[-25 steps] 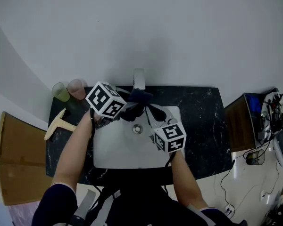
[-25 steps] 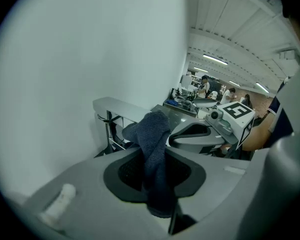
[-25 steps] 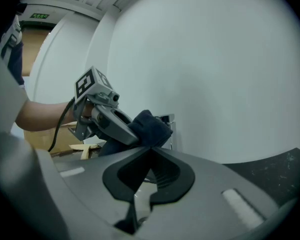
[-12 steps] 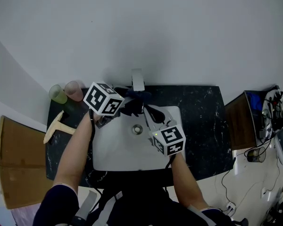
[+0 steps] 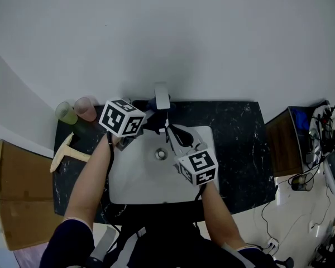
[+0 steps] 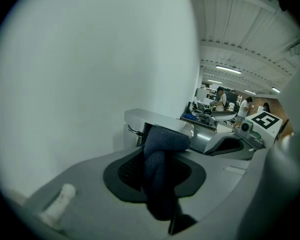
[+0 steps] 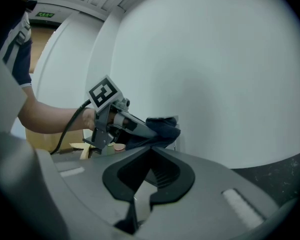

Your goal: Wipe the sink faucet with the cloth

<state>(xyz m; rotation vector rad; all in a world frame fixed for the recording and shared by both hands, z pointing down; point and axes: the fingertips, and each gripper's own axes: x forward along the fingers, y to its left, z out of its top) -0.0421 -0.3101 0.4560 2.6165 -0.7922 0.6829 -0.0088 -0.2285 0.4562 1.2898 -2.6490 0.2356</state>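
Observation:
A chrome faucet [image 5: 162,95] stands at the back of the white sink [image 5: 135,178]. My left gripper [image 5: 147,123] is shut on a dark blue cloth [image 5: 156,124] and holds it against the faucet's front. In the left gripper view the cloth [image 6: 161,168] bulges out between the jaws and covers part of the faucet [image 6: 159,123]. My right gripper [image 5: 172,132] hovers over the basin just right of the cloth, shut on nothing. From the right gripper view, that gripper [image 7: 149,159] points at the left gripper [image 7: 140,129] and the cloth [image 7: 162,129].
A green cup [image 5: 65,113] and a pink cup [image 5: 87,108] stand at the back left of the black counter [image 5: 240,144]. A wooden tool [image 5: 67,152] lies below them. The drain [image 5: 160,154] shows in the basin. A wooden cabinet [image 5: 282,145] stands at right.
My left gripper has carried the cloth up and back, closer to the faucet and wall. The right gripper has shifted slightly left along with it.

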